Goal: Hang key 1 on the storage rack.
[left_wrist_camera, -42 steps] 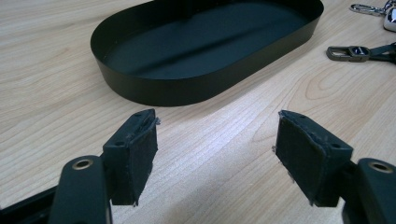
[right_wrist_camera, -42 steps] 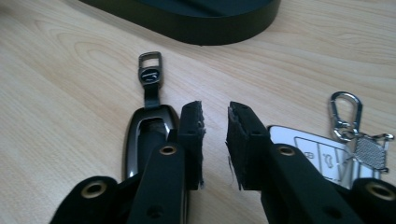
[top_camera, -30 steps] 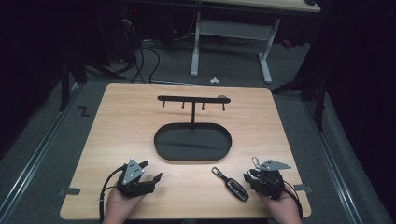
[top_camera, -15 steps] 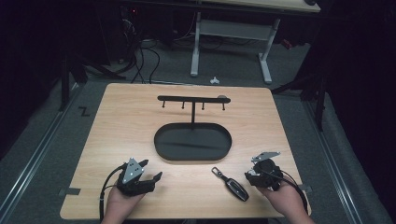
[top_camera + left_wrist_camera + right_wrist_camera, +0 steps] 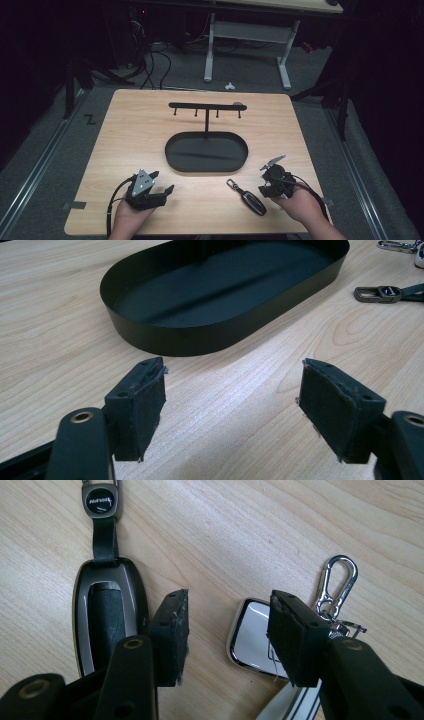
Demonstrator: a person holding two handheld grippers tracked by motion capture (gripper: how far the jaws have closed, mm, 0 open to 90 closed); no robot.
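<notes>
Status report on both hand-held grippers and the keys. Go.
Left hand-held gripper open, nothing between the pads. Right hand-held gripper jaws just been opening, nothing gripped. Black key fob and silver tag flat on the table. Nothing in the way.

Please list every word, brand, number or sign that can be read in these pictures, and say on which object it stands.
A short light word is printed on the dark metal tab at the top of the black key fob, in the right gripper view; too small and blurred to read with certainty.
The shiny keychain tag, the black tray and the hook rack carry no readable text.
</notes>
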